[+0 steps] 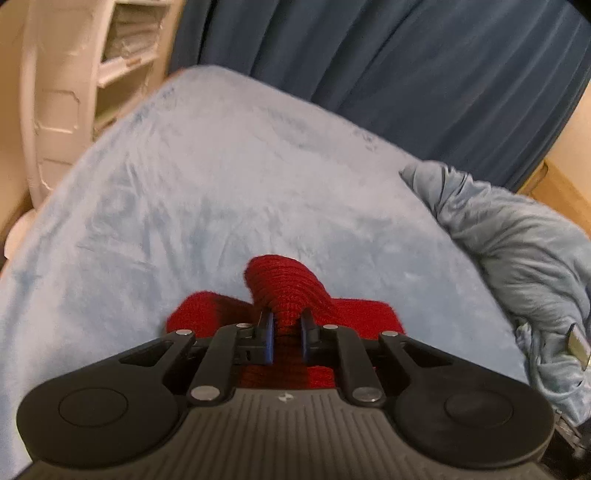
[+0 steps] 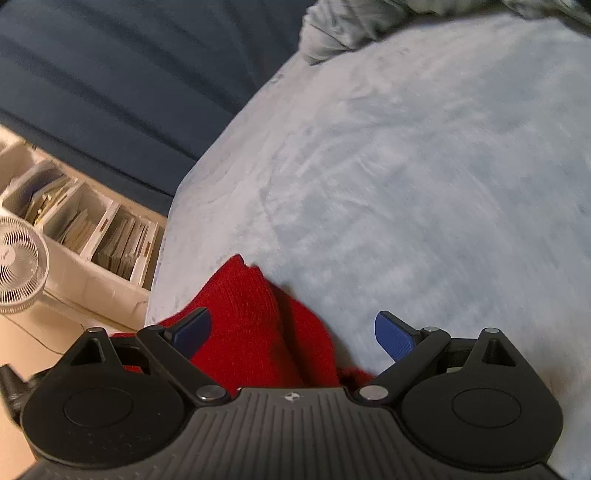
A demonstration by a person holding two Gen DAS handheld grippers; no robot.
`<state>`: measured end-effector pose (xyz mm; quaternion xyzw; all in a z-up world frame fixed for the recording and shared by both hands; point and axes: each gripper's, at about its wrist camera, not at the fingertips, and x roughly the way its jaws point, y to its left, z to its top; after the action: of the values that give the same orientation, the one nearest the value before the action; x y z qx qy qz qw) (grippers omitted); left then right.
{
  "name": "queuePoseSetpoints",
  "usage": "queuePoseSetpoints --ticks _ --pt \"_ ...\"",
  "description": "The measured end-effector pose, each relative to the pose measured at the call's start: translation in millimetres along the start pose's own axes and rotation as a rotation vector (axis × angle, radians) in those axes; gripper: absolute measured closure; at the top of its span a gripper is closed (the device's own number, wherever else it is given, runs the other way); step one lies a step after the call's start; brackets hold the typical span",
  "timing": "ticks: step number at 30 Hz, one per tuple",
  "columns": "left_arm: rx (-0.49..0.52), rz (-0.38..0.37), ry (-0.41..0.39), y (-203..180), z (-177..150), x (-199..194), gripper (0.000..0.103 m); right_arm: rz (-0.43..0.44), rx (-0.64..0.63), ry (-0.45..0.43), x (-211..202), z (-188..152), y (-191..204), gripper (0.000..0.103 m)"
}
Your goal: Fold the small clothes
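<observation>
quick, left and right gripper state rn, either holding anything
left gripper: shut on a raised fold of the red knit garment.
right gripper: open, jaws wide, holding nothing; the garment lies under and between them.

Left wrist view: rides on left hand-held gripper [image 1: 287, 326], looking forward and down along its fingers, close over the bed [image 1: 221, 184]. Dark curtain [image 1: 406, 55] at 12 o'clock, white shelf unit [image 1: 122, 48] at 10 o'clock, bunched pale-blue blanket [image 1: 517, 240] at 3 o'clock.

Right wrist view: rides on right hand-held gripper [image 2: 291, 332], same downward slant, rolled sideways, equally close. Curtain [image 2: 110, 74] at 10 o'clock, fan [image 2: 18, 266] at 9 o'clock.

Shared: bed surface, curtain, shelf unit [image 2: 92, 229], blanket [image 2: 340, 33], red knit garment [image 1: 291, 288] [image 2: 251, 325] just ahead of both lenses.
</observation>
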<state>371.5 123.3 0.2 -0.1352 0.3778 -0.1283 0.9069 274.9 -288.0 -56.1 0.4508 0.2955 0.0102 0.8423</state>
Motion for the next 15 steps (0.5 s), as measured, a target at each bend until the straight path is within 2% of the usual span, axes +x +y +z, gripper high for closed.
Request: queuePoseSetpoints --ticks 4,6,7,8,9,10,12,13,14,15 --pt "-0.032 0.086 -0.021 15 -2 -16 0.089 0.021 -0.078 0.034 25 11 22 0.007" --pt "-0.079 0.128 0.015 35 -9 3 0.089 0.038 -0.135 0.056 41 11 35 0.008" --pt "-0.085 0.143 0.032 41 -12 14 0.089 0.031 -0.191 0.076 51 10 43 0.015" --pt "-0.09 0.146 0.061 45 -15 28 0.088 0.013 -0.25 0.098 61 6 50 0.028" --pt "-0.091 0.159 0.072 44 -16 38 0.083 -0.031 -0.313 0.136 73 2 54 0.034" --pt "-0.095 0.168 0.059 42 -16 42 0.076 -0.069 -0.343 0.176 83 -2 55 0.036" --pt "-0.079 0.194 0.047 35 -14 45 0.054 -0.093 -0.315 0.196 89 -6 45 0.034" --pt "-0.079 0.209 0.048 35 -13 44 0.045 -0.092 -0.288 0.19 83 -5 40 0.031" --pt "-0.085 0.242 0.044 36 -13 39 0.025 -0.091 -0.26 0.183 76 -3 36 0.026" --pt "-0.086 0.263 0.041 40 -16 32 0.018 -0.097 -0.221 0.171 66 0 31 0.02"
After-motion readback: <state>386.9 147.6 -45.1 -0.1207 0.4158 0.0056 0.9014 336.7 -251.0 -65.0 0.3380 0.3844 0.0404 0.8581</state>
